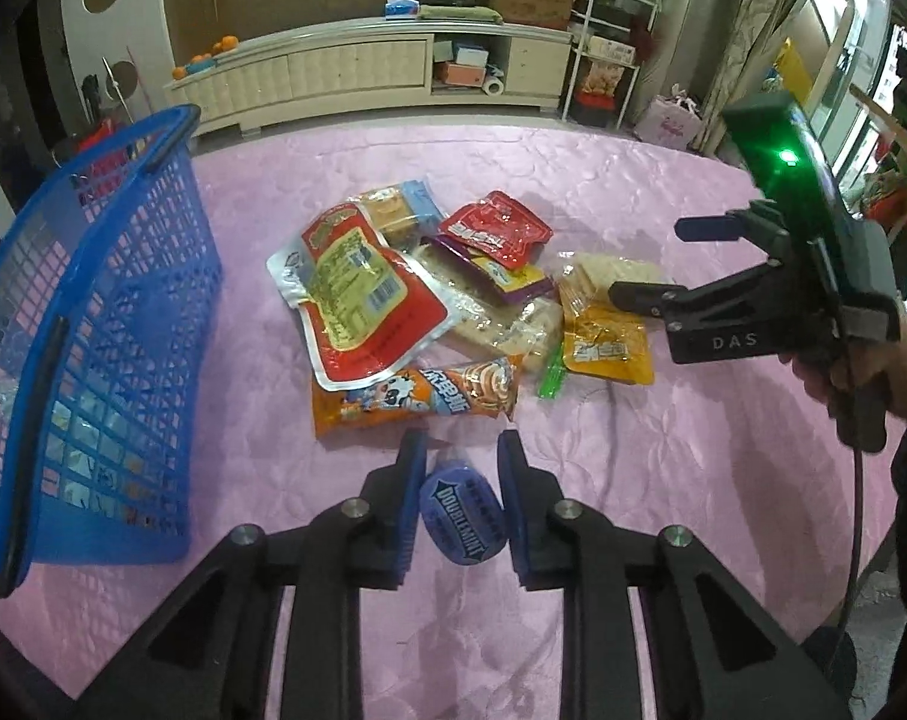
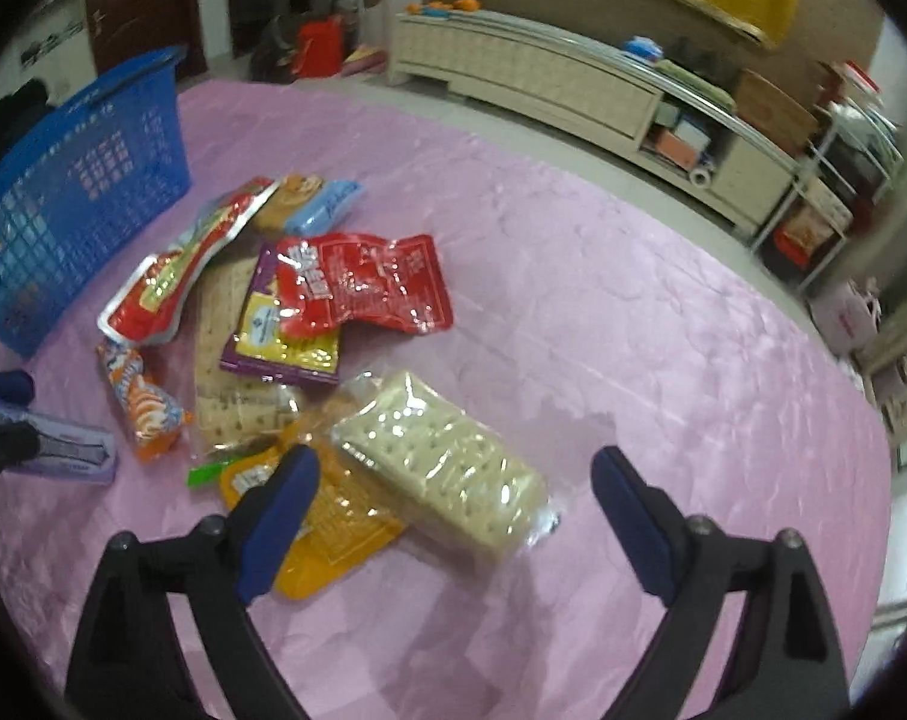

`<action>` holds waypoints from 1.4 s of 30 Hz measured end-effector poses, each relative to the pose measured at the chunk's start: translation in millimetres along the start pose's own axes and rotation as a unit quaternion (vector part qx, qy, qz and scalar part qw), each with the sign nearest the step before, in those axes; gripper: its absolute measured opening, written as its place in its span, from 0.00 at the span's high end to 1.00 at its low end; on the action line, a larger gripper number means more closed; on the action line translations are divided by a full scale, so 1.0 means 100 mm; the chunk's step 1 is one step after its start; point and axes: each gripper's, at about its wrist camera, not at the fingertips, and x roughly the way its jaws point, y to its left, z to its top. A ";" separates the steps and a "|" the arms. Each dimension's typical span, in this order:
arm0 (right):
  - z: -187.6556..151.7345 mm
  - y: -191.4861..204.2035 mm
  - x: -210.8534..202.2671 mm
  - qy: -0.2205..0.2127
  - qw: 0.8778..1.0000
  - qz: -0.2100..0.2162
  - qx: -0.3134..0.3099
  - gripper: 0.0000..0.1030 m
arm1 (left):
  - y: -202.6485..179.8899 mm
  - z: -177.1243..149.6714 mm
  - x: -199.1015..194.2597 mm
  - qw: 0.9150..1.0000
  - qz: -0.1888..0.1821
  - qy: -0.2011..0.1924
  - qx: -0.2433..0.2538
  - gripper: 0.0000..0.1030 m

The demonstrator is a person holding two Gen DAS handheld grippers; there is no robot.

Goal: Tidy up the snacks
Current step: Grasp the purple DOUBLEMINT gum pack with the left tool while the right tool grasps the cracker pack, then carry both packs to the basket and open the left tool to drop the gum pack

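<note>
Snack packets of crinkly foil and plastic (image 1: 393,300) lie heaped mid-way across the pink quilted tablecloth (image 1: 663,450), with the blue plastic mesh basket (image 1: 93,360) standing just to their left. My left gripper (image 1: 462,516) is clamped on a small blue gum pack (image 1: 462,519) lifted near the heap. My right gripper (image 2: 453,504) hangs with jaws wide apart over the clear-wrapped pale cracker pack (image 2: 447,462), gripping nothing.

Desk covered in pink cloth (image 1: 663,450), quilted, with a faint sheen. Blue plastic lattice basket (image 1: 123,324), smooth moulded finish. Red foil snack pouch (image 2: 363,282), glossy and crinkled. Cracker pack in clear film (image 2: 453,462), shiny. Left claw (image 1: 462,501) and right claw (image 2: 453,516): matt black plastic arms, blue pads.
</note>
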 end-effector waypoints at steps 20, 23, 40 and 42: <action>-0.36 0.45 -0.23 -0.009 1.000 0.009 0.007 0.44 | 0.14 -0.30 0.16 0.998 -0.055 0.021 -0.030 0.82; -0.48 0.62 -0.45 -0.024 0.999 0.016 0.044 0.44 | 0.17 -0.32 0.05 0.997 -0.066 0.003 -0.031 0.82; -0.33 1.28 -1.69 -0.101 0.988 0.006 0.113 0.44 | 0.41 -0.36 -1.25 0.993 -0.074 -0.095 -0.018 0.82; -0.26 1.38 -1.82 -0.111 0.988 -0.003 0.108 0.44 | 0.48 -0.37 -1.47 0.991 -0.072 -0.114 -0.014 0.82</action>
